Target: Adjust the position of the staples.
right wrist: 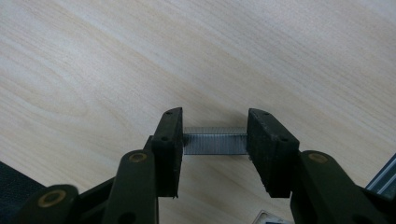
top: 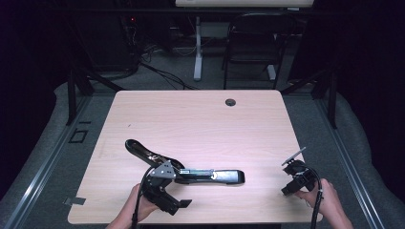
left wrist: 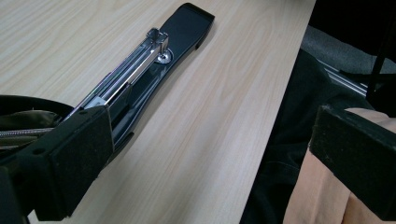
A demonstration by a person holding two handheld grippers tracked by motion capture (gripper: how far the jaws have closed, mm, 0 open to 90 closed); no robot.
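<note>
A pale wood table [top: 200,119] stands in a dark room (a folding chair [top: 253,43] behind). The left gripper [top: 174,202], jaws wide apart, sits beside the opened stapler [top: 191,172]. The right gripper [right wrist: 214,144] clamps a staple strip [right wrist: 215,141] endwise near the table's right edge.

The high view looks forward and down over the whole desk [top: 200,119] from its near edge. The left gripper view looks low and close along the near edge, sharing the opened stapler [left wrist: 154,60] with it. The right gripper view faces nearly straight down, very close.
</note>
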